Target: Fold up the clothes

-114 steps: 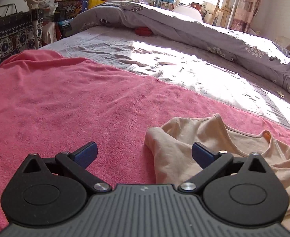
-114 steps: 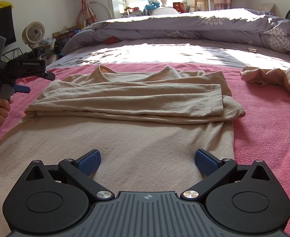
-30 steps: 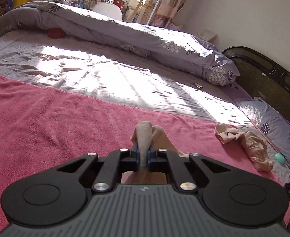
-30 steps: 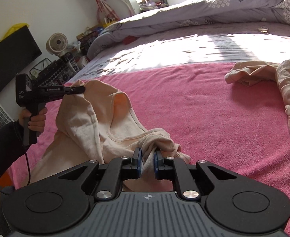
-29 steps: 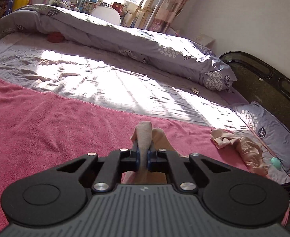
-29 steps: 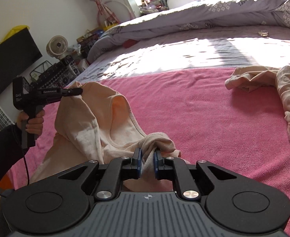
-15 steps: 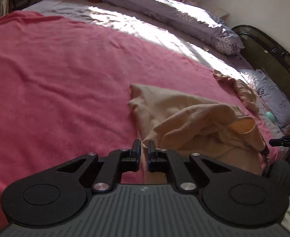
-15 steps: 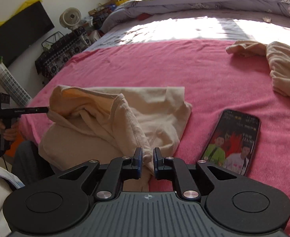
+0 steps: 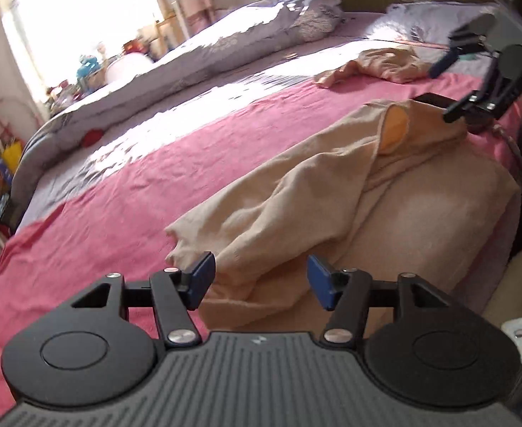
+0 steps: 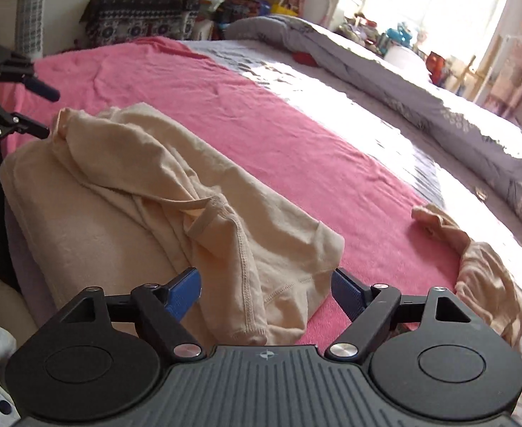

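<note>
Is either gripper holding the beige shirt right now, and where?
Neither. Left gripper and right gripper jaws are opening; the beige shirt lies released between the pads.

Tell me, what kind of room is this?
Most likely a lived-in bedroom: a wide bed under a pink terry blanket, a rumpled grey patterned duvet along its far side, and a sunlit curtained window.
</note>
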A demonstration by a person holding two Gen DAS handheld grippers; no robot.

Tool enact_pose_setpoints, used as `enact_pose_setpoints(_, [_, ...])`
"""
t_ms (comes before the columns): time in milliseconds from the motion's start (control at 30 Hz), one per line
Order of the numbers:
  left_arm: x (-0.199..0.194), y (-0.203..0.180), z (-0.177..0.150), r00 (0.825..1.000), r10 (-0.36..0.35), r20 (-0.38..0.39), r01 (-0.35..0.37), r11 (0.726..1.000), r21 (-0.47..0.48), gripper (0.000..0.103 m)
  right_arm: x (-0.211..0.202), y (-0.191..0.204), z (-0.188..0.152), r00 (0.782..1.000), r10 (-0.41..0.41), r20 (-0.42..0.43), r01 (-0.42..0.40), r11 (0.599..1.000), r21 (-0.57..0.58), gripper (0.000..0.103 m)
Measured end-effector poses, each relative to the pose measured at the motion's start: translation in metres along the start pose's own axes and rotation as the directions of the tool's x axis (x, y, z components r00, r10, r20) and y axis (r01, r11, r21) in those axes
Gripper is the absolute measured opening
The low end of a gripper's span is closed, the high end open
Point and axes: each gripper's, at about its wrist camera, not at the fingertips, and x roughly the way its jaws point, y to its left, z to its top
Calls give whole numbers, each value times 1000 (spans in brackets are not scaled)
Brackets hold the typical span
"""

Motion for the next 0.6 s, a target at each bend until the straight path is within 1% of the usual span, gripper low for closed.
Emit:
enact_pose_setpoints(33, [8, -12, 5, 1000, -23, 5, 23, 998, 63, 63, 7, 5, 3, 1000, 3, -7, -4, 999, -34, 81])
enact_pose_setpoints(100, [25, -28, 11, 1000, -23, -3, 23, 988, 150, 63, 22, 15, 8, 1000, 13, -20, -15, 996, -84, 81])
enact_pose_setpoints(133, [34, -34, 12, 1000, -5, -10, 6, 983, 183, 63, 28, 18, 11, 999, 21, -24, -23, 995, -93, 80])
enact_pose_setpoints(167, [43, -39, 13, 999, 29, -18, -24, 978, 208, 63, 34, 20, 13, 999, 32, -28, -34, 995, -97, 78])
enact_pose_setpoints(200, [52, -45, 14, 998, 63, -26, -56, 971, 232, 63, 37, 21, 16, 998, 48, -30, -51, 995, -89, 70])
enact_pose_setpoints(233, [56, -46, 15, 996, 84, -21, -76, 968, 240, 63, 39, 22, 19, 997, 66, -31, -68, 995, -79, 55])
enact_pose_setpoints(267, [59, -47, 16, 995, 103, -15, -96, 964, 248, 63, 39, 22, 21, 996, 86, -29, -87, 994, -67, 47])
enact_pose_setpoints(300, [61, -47, 17, 994, 108, -10, -102, 963, 250, 64, 38, 21, 23, 995, 100, -25, -101, 993, -56, 32])
enact_pose_setpoints(333, [63, -46, 17, 994, 112, -6, -107, 962, 252, 65, 37, 20, 24, 993, 114, -20, -114, 992, -45, 23])
enact_pose_setpoints(367, [66, -47, 16, 992, 123, -10, -116, 958, 263, 65, 35, 19, 24, 992, 129, -18, -129, 991, -33, 21])
enact_pose_setpoints(433, [71, -49, 13, 990, 137, -27, -123, 952, 281, 65, 30, 16, 24, 986, 164, -17, -164, 986, -8, 9])
enact_pose_setpoints(467, [71, -48, 12, 990, 133, -38, -117, 953, 279, 64, 26, 15, 23, 983, 180, -18, -180, 984, 3, 9])
enact_pose_setpoints(533, [69, -47, 8, 990, 132, -50, -114, 956, 271, 58, 17, 11, 21, 976, 219, -12, -219, 975, 32, 8])
enact_pose_setpoints(600, [66, -43, 7, 987, 151, -48, -134, 959, 248, 58, 10, 8, 19, 966, 258, 1, -258, 964, 59, 8])
